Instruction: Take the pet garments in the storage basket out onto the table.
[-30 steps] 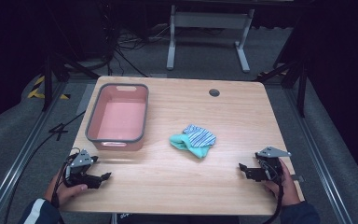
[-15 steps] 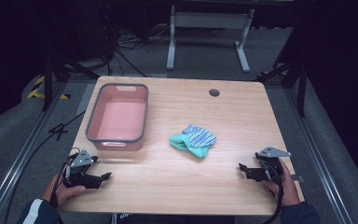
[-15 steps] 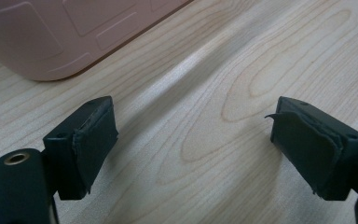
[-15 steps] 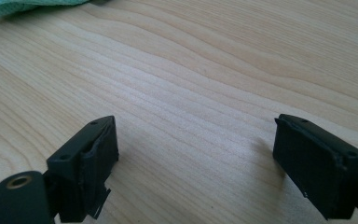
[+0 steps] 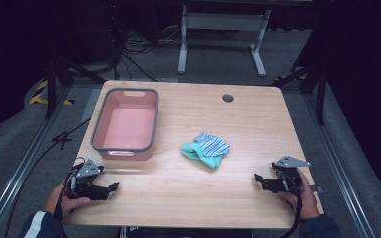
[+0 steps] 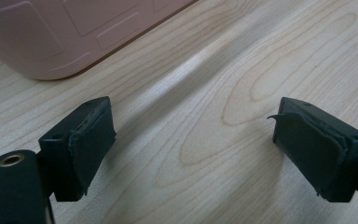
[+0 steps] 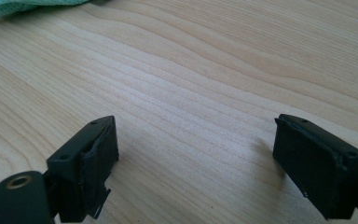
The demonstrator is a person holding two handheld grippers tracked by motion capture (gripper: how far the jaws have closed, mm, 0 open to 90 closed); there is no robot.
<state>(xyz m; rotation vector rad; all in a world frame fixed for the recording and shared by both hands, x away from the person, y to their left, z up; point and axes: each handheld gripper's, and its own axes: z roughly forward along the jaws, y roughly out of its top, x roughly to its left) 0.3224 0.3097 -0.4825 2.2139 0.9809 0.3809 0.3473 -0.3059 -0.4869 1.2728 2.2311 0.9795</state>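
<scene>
1. High view: The left tool (image 5: 110,188) sits near the front left corner of the tabletop (image 5: 248,124), held in the person's left hand (image 5: 62,201). The right tool (image 5: 259,179) sits near the front right corner, held in the right hand (image 5: 301,197). Both point in toward the middle and lie low, on or just above the wood. A pink tub (image 5: 125,124) stands on the left side, with nothing seen inside it. A small pile of cloth (image 5: 207,149), green with a striped piece on top, lies near the middle, well apart from both tools.

2. Left gripper view: The left tool (image 6: 193,142) is wide open and holds nothing. Only bare wood lies between its jaws. A side of the pink tub (image 6: 70,32) is close ahead. I think a quick push forward could bump the tub and slide it away.

3. Right gripper view: The right tool (image 7: 196,161) is also wide open and has hold of nothing. A bit of the green cloth (image 7: 23,7) peeks in at the top left, far off. The cloth is soft and floppy. I think a pinch could catch just the top piece and leave the rest behind. The tool sits so low that its jaws might also scrape the wood on the way there.
</scene>
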